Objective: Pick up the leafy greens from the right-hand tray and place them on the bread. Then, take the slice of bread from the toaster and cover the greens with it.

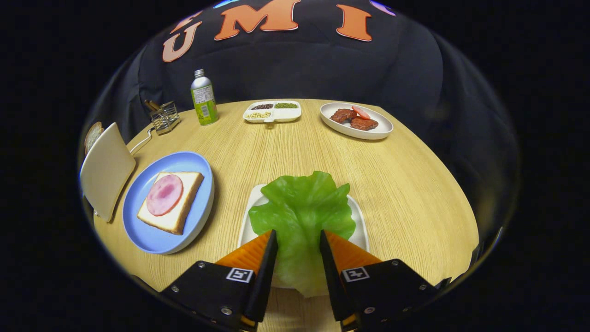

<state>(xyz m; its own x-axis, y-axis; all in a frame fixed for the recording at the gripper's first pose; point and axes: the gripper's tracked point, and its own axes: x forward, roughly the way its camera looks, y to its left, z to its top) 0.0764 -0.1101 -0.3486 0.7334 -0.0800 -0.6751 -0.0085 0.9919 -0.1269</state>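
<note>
With the claw (298, 240) narrowed around the greens' (302, 210) stem over the tray (358, 221), though contact is unclear, we should pinch firmly, lift without tearing, and carry them toward 10 o'clock onto the bread (177, 210) on the plate (152, 240).

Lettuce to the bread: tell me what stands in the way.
Nothing visible does. The lettuce lies on its white tray, its stem end between the open gripper fingers. The bread, topped with ham, sits on the blue plate just beside the tray, with bare table between them.
</note>
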